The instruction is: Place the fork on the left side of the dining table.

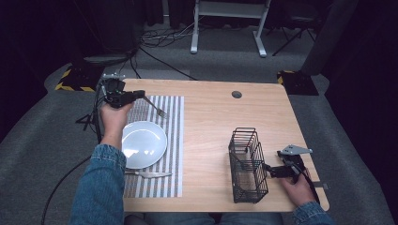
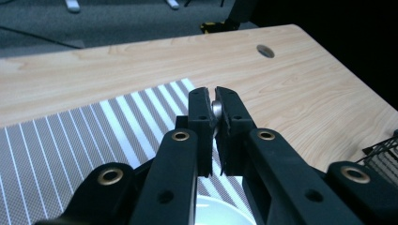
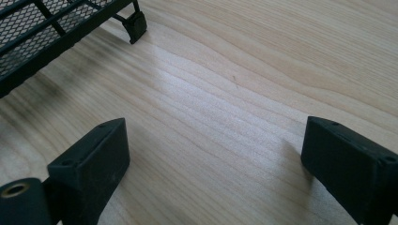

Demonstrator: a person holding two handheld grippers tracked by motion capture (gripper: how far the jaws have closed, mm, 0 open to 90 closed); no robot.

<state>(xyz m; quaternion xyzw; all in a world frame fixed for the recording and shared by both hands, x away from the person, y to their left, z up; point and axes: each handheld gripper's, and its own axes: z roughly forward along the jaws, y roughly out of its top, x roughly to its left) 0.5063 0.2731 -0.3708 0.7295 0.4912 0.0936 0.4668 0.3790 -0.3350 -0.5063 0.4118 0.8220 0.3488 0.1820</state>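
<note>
My left gripper (image 1: 138,95) hangs over the far left of the striped placemat (image 1: 173,140), shut on the handle of a metal fork (image 1: 157,108) whose tines point right and toward the person. In the left gripper view the silvery handle end (image 2: 217,108) shows pinched between the shut jaws of the left gripper (image 2: 215,101). A white plate (image 1: 143,144) lies on the placemat, and a knife (image 1: 148,174) lies on the near side of it. My right gripper (image 1: 271,169) sits low beside the right side of a black wire basket (image 1: 247,164). In its own view the right gripper (image 3: 213,150) stands wide open over bare wood.
The wooden table (image 1: 211,117) has a round cable hole (image 1: 237,94) at the back. The basket's foot and mesh (image 3: 47,28) lie just ahead-left of my right jaws. The table's right edge is close behind the right hand.
</note>
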